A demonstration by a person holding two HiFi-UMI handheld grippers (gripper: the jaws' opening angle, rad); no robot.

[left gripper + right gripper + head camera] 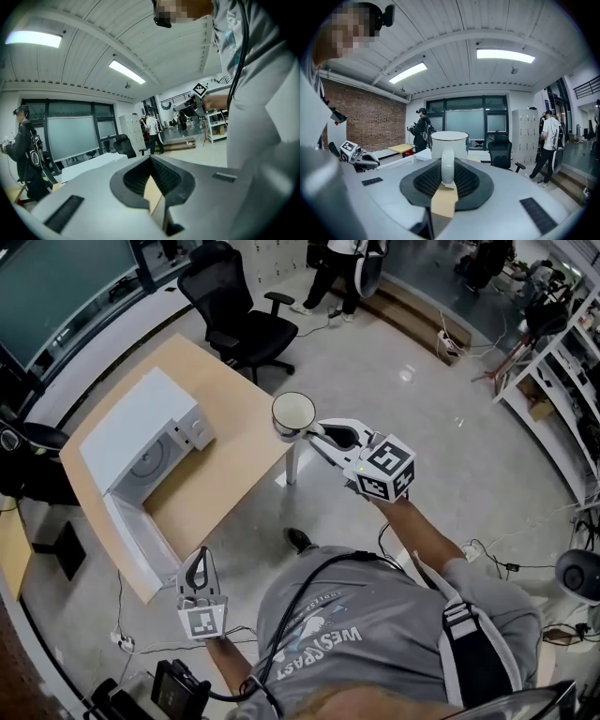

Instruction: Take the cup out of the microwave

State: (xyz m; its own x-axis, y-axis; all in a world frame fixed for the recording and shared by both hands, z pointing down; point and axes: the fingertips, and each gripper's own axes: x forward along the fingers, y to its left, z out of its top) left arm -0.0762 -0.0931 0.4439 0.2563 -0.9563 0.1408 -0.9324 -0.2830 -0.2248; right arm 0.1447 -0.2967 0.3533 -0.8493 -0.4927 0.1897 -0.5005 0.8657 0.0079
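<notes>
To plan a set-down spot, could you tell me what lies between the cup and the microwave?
Only bare tabletop, as the head view shows; the cup is held by its handle in the right hand-held gripper.

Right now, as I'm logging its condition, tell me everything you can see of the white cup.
The white ceramic-looking round cup is glossy, with a thin dark line around its rim and a loop handle. It is upright and looks empty inside. It hangs in the air outside the white microwave, by the corner of the light wooden table. Only the right claw touches it, with its jaws closed on the handle.
</notes>
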